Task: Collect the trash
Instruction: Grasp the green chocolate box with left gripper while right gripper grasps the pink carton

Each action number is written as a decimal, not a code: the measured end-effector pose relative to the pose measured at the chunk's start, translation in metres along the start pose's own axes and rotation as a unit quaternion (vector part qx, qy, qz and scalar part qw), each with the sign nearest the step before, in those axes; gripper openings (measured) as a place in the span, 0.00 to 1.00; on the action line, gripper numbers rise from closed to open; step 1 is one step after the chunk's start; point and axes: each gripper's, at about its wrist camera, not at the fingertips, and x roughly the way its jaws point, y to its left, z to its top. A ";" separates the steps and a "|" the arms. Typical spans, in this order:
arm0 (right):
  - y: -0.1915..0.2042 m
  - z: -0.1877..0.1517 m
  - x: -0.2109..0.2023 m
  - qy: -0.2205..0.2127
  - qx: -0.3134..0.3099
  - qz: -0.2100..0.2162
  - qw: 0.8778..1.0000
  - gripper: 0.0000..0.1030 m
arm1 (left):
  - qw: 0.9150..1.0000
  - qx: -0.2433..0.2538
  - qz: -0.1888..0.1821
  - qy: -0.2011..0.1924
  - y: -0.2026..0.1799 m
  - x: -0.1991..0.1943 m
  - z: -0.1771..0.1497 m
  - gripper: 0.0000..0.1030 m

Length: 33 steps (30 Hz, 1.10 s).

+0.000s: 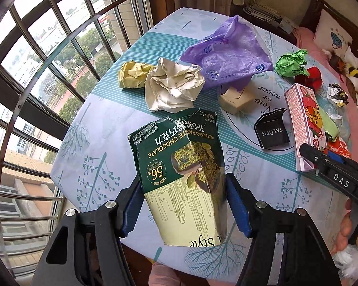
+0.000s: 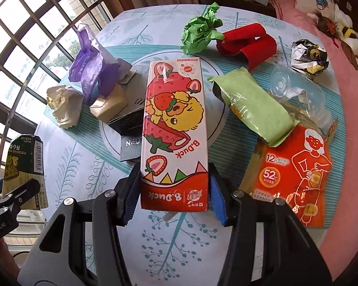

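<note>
My left gripper is shut on a dark green pistachio chocolate box, its blue pads pressing both long sides. The box is torn at its far end and hangs over the near edge of the table. My right gripper is shut on a pink and red strawberry B.Duck carton, held by its near end above the table's middle. The left wrist view shows that carton at the right, with the right gripper on it. In the right wrist view the chocolate box shows at the lower left.
Loose trash lies on the patterned tablecloth: purple bag, white crumpled paper, yellow paper, beige box, black box, green paper, red piece, green wrapper, orange packet. Barred window left, pink bed right.
</note>
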 end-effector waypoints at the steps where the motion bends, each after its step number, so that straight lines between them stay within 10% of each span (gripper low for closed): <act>1: 0.003 -0.003 -0.007 -0.005 0.003 0.003 1.000 0.47 | 1.000 0.006 -0.002 -0.002 0.006 -0.004 -0.005 0.64; 20: 0.139 -0.161 -0.119 -0.090 0.065 -0.017 0.994 0.47 | 0.977 0.181 -0.077 -0.077 0.097 -0.102 -0.037 0.64; 33: 0.234 -0.294 -0.110 -0.036 0.087 -0.046 0.995 0.47 | 0.948 0.287 -0.136 -0.011 0.142 -0.080 -0.123 0.64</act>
